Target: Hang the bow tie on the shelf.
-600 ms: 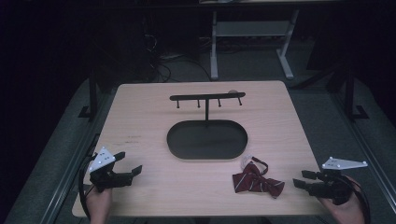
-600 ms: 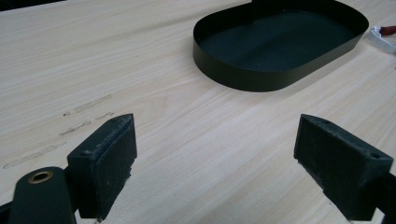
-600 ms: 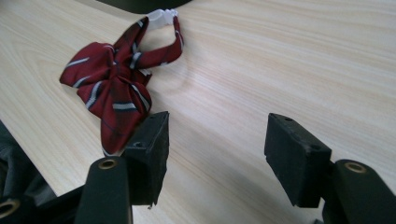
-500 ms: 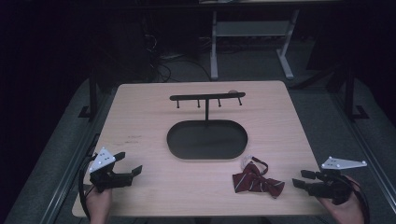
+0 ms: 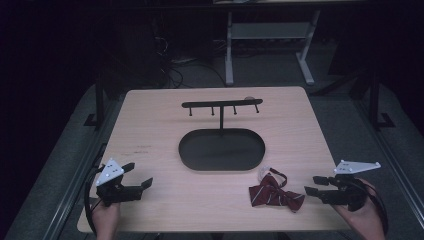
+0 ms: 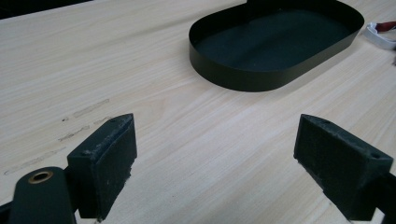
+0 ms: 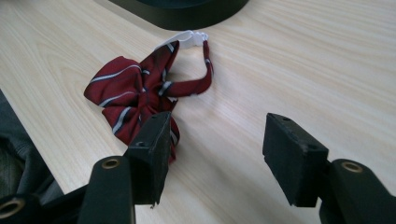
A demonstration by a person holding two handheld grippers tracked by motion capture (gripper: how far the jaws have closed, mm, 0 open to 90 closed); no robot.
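Observation:
A dark red striped bow tie (image 5: 275,193) with a white clasp lies on the wooden table (image 5: 150,120) near its front right. In the right gripper view the bow tie (image 7: 135,91) lies just ahead of my left jaw. My right gripper (image 5: 316,186) stands open a short way to the tie's right, holding nothing. My left gripper (image 5: 139,176) stands open at the front left over bare wood. A black stand with an oval base (image 5: 221,149) and a hook bar (image 5: 221,104) sits mid-table. The left gripper view has that oval base (image 6: 275,44) ahead.
A white-legged frame (image 5: 267,45) and cables stand on the dark floor beyond the table. Dark rails run along both table sides. Faint scuff marks (image 6: 84,109) show on the wood by my left gripper.

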